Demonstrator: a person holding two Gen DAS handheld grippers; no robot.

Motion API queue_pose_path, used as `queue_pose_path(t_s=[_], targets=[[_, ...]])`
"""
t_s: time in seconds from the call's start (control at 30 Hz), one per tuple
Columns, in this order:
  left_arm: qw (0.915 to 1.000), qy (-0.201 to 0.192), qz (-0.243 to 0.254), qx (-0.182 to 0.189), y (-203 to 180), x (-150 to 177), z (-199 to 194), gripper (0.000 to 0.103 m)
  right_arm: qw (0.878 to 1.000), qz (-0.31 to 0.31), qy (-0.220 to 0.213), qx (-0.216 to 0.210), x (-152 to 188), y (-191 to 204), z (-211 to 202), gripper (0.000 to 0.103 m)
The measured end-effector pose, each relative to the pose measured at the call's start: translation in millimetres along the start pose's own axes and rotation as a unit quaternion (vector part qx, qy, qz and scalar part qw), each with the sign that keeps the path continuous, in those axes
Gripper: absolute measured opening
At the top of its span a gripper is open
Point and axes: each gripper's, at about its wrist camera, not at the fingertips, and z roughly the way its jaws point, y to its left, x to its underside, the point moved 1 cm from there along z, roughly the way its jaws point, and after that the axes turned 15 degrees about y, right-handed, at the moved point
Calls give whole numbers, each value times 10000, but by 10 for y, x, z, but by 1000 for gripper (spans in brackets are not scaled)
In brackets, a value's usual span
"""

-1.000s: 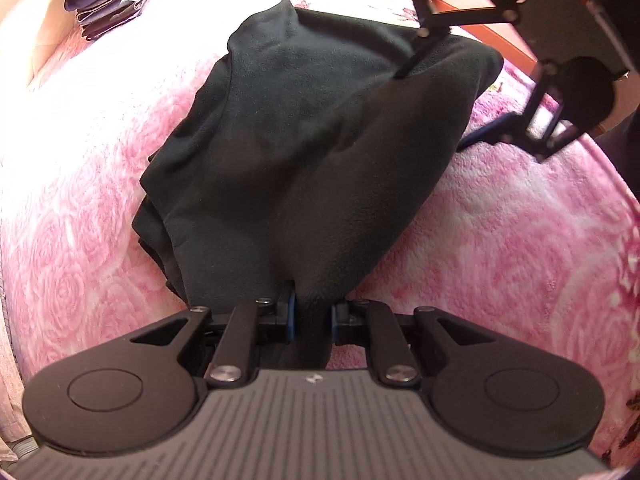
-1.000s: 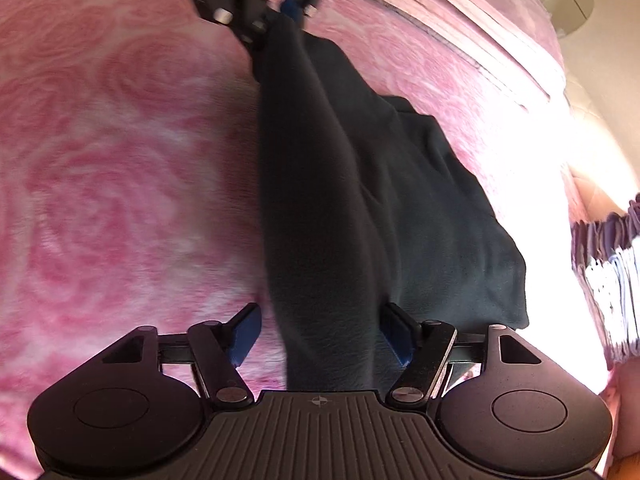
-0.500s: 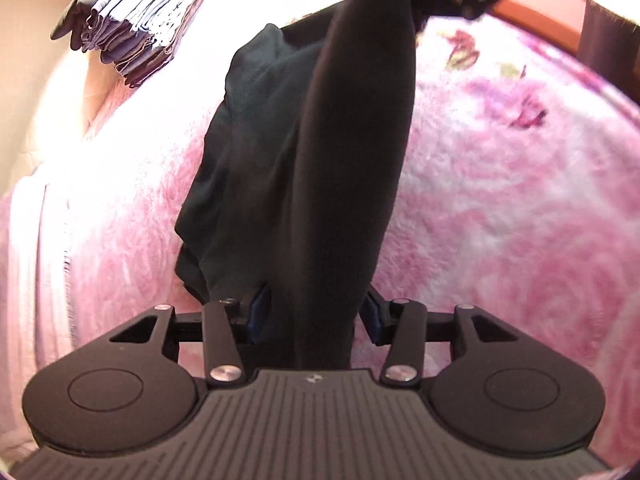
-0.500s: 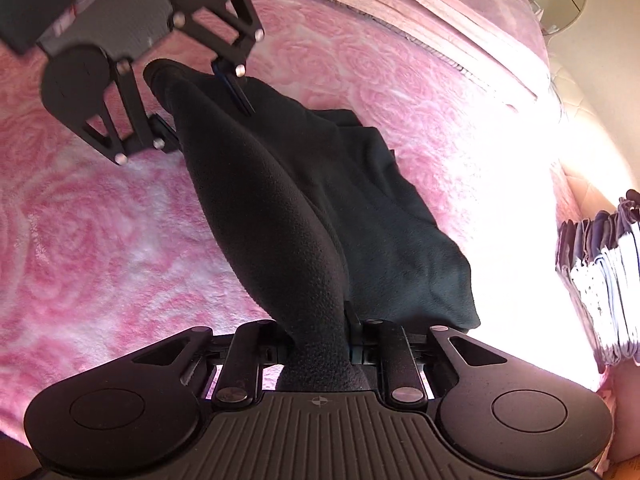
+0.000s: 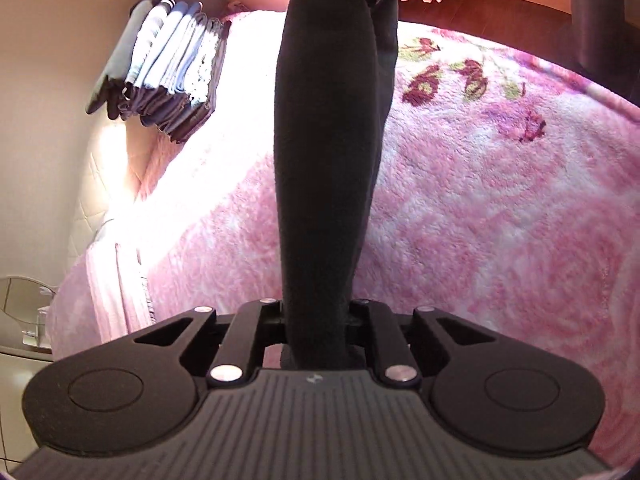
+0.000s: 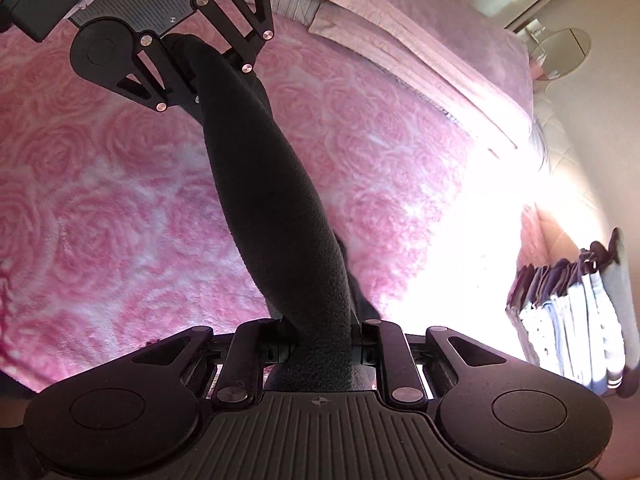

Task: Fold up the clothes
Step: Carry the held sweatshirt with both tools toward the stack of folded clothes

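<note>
Item: black fleece garment [image 5: 324, 168]. It was gathered into a thick roll and stretched taut in the air between the two grippers, above the bed and clear of its surface in both views. The fabric looked dense and matte, with no pattern visible.

Left gripper [image 5: 314, 322]: its fingers were clamped on one end of the garment, the cloth bunched tightly between them and running straight away from the camera toward the top of the left wrist view. Seen from the right wrist, the same gripper [image 6: 188, 76] sat at the upper left, tilted, with the roll emerging from it.

Right gripper [image 6: 322, 342]: its fingers were clamped on the other end of the garment, with fabric filling the gap between them. A little loose cloth hung below the roll just beyond the fingers.

Bed covering: a plush pink blanket [image 5: 500, 220] with a rose pattern [image 6: 100, 208] lay under the garment. Darker flower motifs [image 5: 472, 80] appeared near its far edge.

Stack of folded clothes [image 5: 168, 68]: blue, white and dark pieces were piled at the brightly lit edge of the bed, well apart from the garment; the stack [image 6: 576, 320] showed at the right edge of the right wrist view.

Pillows or folded bedding [image 6: 420, 40]: pale pink, at the far side of the bed.

Round mirror or glass-topped stand [image 6: 560, 50]: beside the bed, details unclear.
</note>
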Motion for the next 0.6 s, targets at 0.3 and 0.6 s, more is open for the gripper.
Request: queue_pose_path(t_s=[0.3,0.6], targets=[[9972,-347,-186,-643,479,110,-646,12,9983,49,-321,480,-83,-238,-839,18],[9955,-519,-108,-787,839,182,-923,12,9966,171,-381,710,-180,-355,-1289,18]])
